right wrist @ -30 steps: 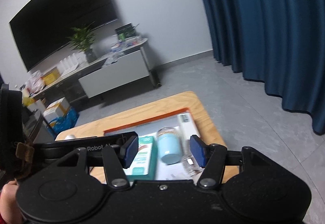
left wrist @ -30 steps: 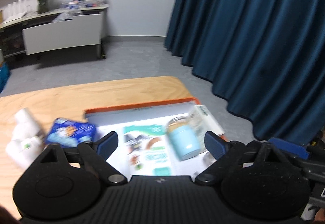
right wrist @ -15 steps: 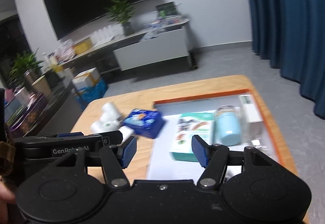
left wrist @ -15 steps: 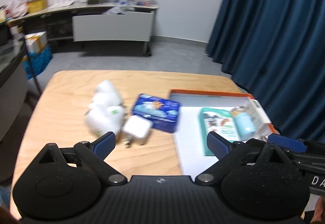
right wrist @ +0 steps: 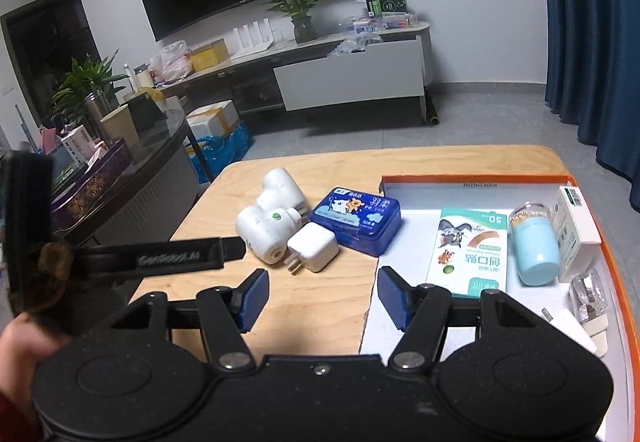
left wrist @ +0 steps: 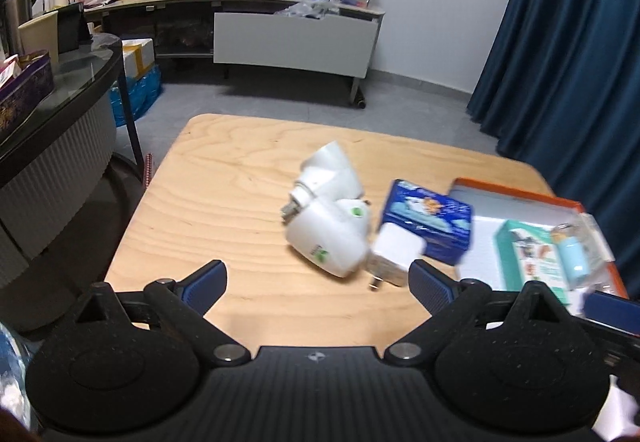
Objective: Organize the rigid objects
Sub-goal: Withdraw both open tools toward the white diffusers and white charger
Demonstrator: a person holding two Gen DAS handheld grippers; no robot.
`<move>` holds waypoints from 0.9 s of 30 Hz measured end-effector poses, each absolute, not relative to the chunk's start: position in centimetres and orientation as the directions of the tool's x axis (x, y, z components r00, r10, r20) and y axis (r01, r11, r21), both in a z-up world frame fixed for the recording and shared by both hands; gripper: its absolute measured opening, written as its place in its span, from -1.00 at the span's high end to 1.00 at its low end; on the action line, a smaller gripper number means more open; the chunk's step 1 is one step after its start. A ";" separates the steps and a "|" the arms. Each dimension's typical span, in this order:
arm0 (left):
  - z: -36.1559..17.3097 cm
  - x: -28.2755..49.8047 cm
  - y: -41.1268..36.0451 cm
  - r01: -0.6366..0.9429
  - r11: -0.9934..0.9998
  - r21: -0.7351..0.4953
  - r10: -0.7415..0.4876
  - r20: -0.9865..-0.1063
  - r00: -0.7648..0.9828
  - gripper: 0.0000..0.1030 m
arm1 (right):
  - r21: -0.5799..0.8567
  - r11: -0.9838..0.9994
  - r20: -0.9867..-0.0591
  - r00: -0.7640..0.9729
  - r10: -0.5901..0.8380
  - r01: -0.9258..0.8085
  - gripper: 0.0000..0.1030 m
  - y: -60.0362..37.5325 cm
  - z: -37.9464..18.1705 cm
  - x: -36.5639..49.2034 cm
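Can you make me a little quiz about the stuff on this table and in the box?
1. True or false: the flat blue tin with cartoon animals lies inside the orange-rimmed white box.
2. Which thing touches the small white square plug charger?
A. the pale blue cylindrical jar
B. the flat blue tin
C. the green and white cartoon carton
3. Fill in: the left hand-held gripper and the right hand-held gripper both have their jaws ____.

Key: 1 false, it lies on the light wooden table beside the box; 2 B; 3 open.
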State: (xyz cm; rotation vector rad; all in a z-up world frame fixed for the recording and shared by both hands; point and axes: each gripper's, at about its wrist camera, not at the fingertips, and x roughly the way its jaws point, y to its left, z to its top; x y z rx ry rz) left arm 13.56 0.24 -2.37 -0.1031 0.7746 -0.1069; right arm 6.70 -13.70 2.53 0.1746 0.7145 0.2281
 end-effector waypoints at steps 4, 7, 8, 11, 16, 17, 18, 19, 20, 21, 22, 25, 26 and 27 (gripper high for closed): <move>-3.6 15.5 0.2 0.083 0.992 -0.090 -0.123 -0.705 0.699 -0.97 | 0.238 0.961 -0.632 0.729 0.264 -0.142 -0.42 -14.0 2.3 6.9; -4.7 16.6 0.1 0.097 0.993 -0.072 -0.120 -0.714 0.690 -0.99 | 0.243 0.960 -0.633 0.727 0.266 -0.140 -0.42 -14.2 2.1 7.3; -5.0 16.9 0.1 0.100 0.992 -0.075 -0.124 -0.718 0.685 -0.99 | 0.244 0.960 -0.634 0.726 0.266 -0.139 -0.42 -14.3 2.0 7.4; -5.7 17.8 -0.1 0.099 0.993 -0.069 -0.118 -0.719 0.685 -0.99 | 0.248 0.959 -0.636 0.724 0.267 -0.136 -0.42 -14.4 1.8 7.9; -6.2 18.9 0.1 0.088 0.993 -0.079 -0.118 -0.698 0.707 -0.93 | 0.253 0.959 -0.640 0.721 0.265 -0.128 -0.42 -14.8 1.5 8.6; -6.2 19.0 0.2 0.091 0.991 -0.096 -0.132 -0.696 0.706 -0.90 | 0.253 0.959 -0.641 0.720 0.265 -0.127 -0.42 -14.8 1.4 8.7; -6.3 19.2 0.4 0.096 0.989 -0.116 -0.150 -0.696 0.702 -0.88 | 0.253 0.959 -0.644 0.718 0.264 -0.126 -0.42 -14.8 1.3 8.8; -6.5 19.2 0.4 0.102 0.987 -0.122 -0.158 -0.696 0.701 -0.81 | 0.253 0.959 -0.646 0.717 0.263 -0.125 -0.42 -14.9 1.2 8.9; -6.6 19.1 0.3 0.114 0.987 -0.113 -0.160 -0.695 0.701 -0.76 | 0.251 0.960 -0.647 0.716 0.262 -0.124 -0.42 -14.9 1.1 9.0; -6.8 19.0 0.1 0.134 0.986 -0.102 -0.167 -0.696 0.698 -0.56 | 0.251 0.960 -0.649 0.715 0.261 -0.123 -0.42 -14.8 1.1 9.1; -7.0 18.9 -0.4 0.149 0.985 -0.093 -0.170 -0.703 0.690 -0.41 | 0.251 0.960 -0.650 0.713 0.262 -0.123 -0.42 -14.8 1.0 9.2; -7.0 18.3 -0.6 0.162 0.984 -0.069 -0.164 -0.689 0.706 -0.34 | 0.245 0.961 -0.656 0.709 0.260 -0.126 -0.42 -14.6 0.9 9.5; -6.9 18.2 -0.4 0.162 0.984 -0.081 -0.172 -0.689 0.704 -0.33 | 0.242 0.962 -0.656 0.709 0.258 -0.127 -0.42 -14.4 0.9 9.5; -6.8 18.0 -0.2 0.162 0.983 -0.091 -0.180 -0.689 0.703 -0.33 | 0.240 0.962 -0.657 0.709 0.257 -0.127 -0.42 -14.3 0.9 9.5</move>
